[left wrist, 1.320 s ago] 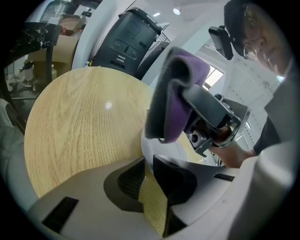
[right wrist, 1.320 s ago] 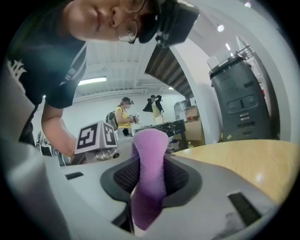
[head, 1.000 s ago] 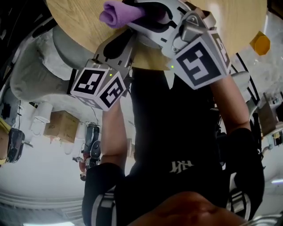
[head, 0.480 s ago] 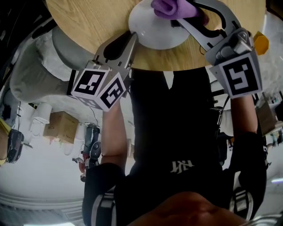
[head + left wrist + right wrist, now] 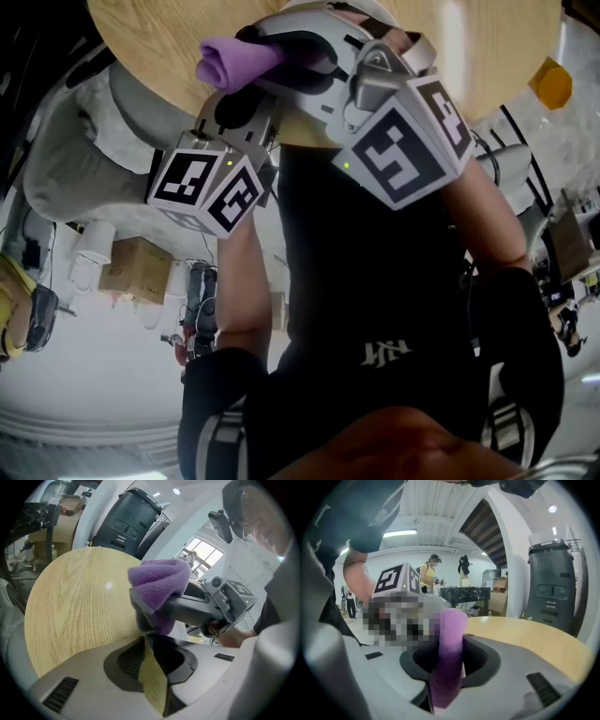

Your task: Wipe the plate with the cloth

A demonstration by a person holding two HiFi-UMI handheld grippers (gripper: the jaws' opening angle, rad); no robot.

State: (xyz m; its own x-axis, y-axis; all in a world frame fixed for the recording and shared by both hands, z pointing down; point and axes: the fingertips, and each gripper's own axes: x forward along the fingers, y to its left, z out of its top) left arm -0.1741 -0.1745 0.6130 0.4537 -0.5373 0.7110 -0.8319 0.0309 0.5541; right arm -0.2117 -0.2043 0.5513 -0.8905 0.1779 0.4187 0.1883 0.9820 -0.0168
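Observation:
The purple cloth (image 5: 232, 56) is rolled up and my right gripper (image 5: 281, 49) is shut on it, low over the round wooden table (image 5: 150, 37). In the right gripper view the cloth (image 5: 450, 639) stands up between the jaws (image 5: 447, 660). The left gripper view has the cloth (image 5: 159, 585) and right gripper (image 5: 197, 606) just ahead of my left gripper (image 5: 149, 644). The left jaws stand close together on a thin edge (image 5: 153, 679), the white plate's rim. In the head view my left gripper (image 5: 258, 94) sits beneath the right one, which hides the plate.
An orange object (image 5: 551, 86) lies beyond the table's right edge. A grey padded seat (image 5: 75, 141) sits left of the table and a cardboard box (image 5: 131, 267) on the floor. A black machine (image 5: 136, 513) stands past the table. People stand far off (image 5: 429, 573).
My right gripper swung right with the cloth, baring the white plate, then came back left over it. My left gripper stayed still at the plate's left rim.

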